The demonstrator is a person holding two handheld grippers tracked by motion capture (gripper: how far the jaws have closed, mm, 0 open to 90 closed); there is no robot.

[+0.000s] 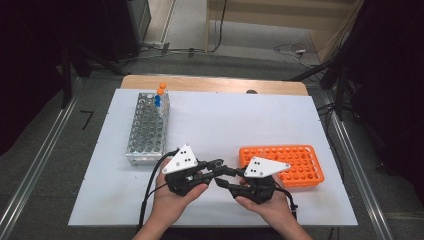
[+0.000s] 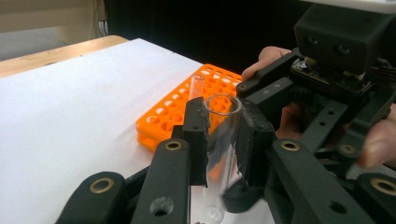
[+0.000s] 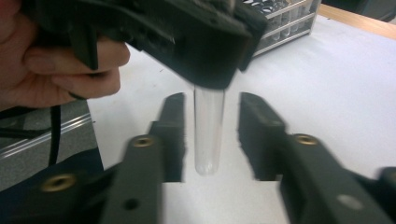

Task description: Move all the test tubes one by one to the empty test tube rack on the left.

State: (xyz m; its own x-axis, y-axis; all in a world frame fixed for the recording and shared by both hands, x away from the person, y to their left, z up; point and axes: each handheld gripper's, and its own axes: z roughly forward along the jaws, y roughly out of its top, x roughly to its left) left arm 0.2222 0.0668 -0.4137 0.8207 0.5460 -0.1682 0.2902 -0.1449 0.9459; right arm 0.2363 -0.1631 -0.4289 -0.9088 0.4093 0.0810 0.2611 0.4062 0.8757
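The left gripper (image 2: 223, 140) has its jaws clamped on a clear test tube (image 2: 218, 154), held upright just above the white desk (image 1: 215, 125) near its front edge, between the two hands. The right gripper (image 3: 210, 135) faces it with jaws parted on either side of the tube's lower end (image 3: 208, 135), apparently not touching the glass, though motion blur softens the edges. An orange rack (image 1: 300, 167) lies just behind the right gripper, and a metal rack (image 1: 147, 130) stands further left.
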